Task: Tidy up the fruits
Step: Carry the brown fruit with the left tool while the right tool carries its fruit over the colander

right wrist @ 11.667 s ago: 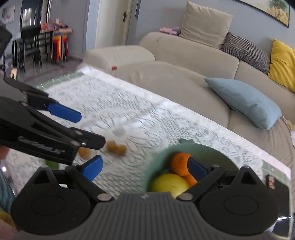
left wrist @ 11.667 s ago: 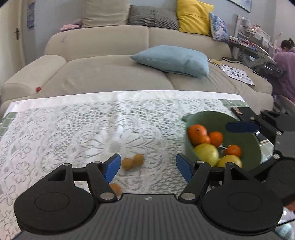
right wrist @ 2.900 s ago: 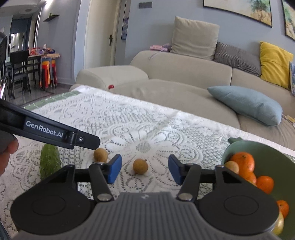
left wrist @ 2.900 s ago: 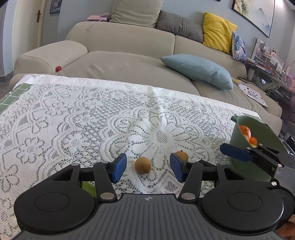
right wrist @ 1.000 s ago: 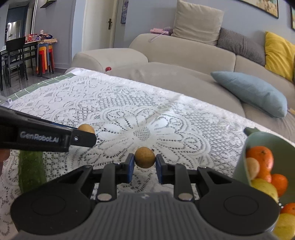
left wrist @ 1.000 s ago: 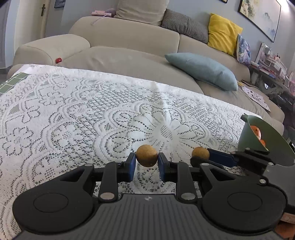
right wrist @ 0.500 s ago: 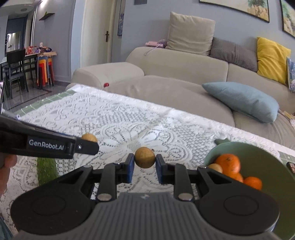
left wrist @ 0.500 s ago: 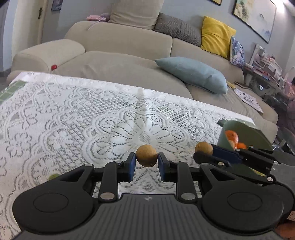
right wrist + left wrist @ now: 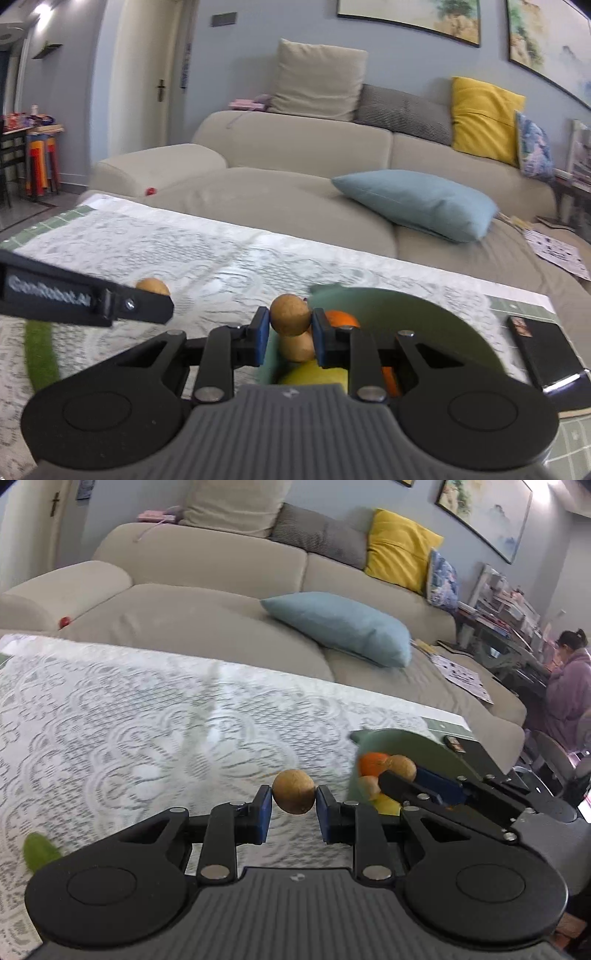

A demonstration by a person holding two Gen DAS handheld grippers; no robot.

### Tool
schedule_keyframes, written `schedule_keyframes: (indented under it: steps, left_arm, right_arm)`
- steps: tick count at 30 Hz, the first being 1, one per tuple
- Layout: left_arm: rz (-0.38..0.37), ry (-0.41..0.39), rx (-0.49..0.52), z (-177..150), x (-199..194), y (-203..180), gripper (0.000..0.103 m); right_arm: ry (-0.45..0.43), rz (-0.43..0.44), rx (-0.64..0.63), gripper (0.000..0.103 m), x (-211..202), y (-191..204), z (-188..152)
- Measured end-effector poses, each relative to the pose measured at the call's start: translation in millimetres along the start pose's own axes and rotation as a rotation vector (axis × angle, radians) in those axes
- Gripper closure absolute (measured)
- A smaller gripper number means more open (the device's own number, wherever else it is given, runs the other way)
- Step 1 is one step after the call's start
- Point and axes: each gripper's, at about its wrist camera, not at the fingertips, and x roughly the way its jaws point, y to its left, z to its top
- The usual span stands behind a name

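My left gripper (image 9: 294, 809) is shut on a small round brown fruit (image 9: 294, 791), held above the lace tablecloth just left of the green bowl (image 9: 439, 751). My right gripper (image 9: 289, 328) is shut on a second brown fruit (image 9: 290, 314) and holds it over the green bowl (image 9: 413, 314). In the left wrist view the right gripper's fruit (image 9: 402, 767) hangs over the bowl's oranges (image 9: 373, 762). The bowl holds oranges (image 9: 340, 318), another brown fruit (image 9: 297, 347) and a yellow fruit (image 9: 314, 374). The left gripper's fruit (image 9: 152, 286) shows at the left of the right wrist view.
A green vegetable (image 9: 38, 851) lies on the lace tablecloth (image 9: 129, 720) at the near left; it also shows in the right wrist view (image 9: 40, 350). A dark flat object (image 9: 543, 350) lies right of the bowl. A beige sofa (image 9: 221, 602) stands behind the table.
Both grippers have carried their brown fruits to the right toward the bowl. The right gripper's fruit now hangs over the bowl.
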Motion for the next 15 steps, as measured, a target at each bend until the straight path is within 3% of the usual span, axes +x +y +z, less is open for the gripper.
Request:
schedule_keyframes:
  steps: [9, 15]
  left_arm:
    - [-0.059, 0.032, 0.057, 10, 24, -47, 0.075]
    - [-0.091, 0.096, 0.072, 9, 51, -65, 0.075]
  right_arm:
    - [0.051, -0.098, -0.016, 0.082, 0, -32, -10]
    - [0.116, -0.114, -0.033, 0.082, 11, -40, -17]
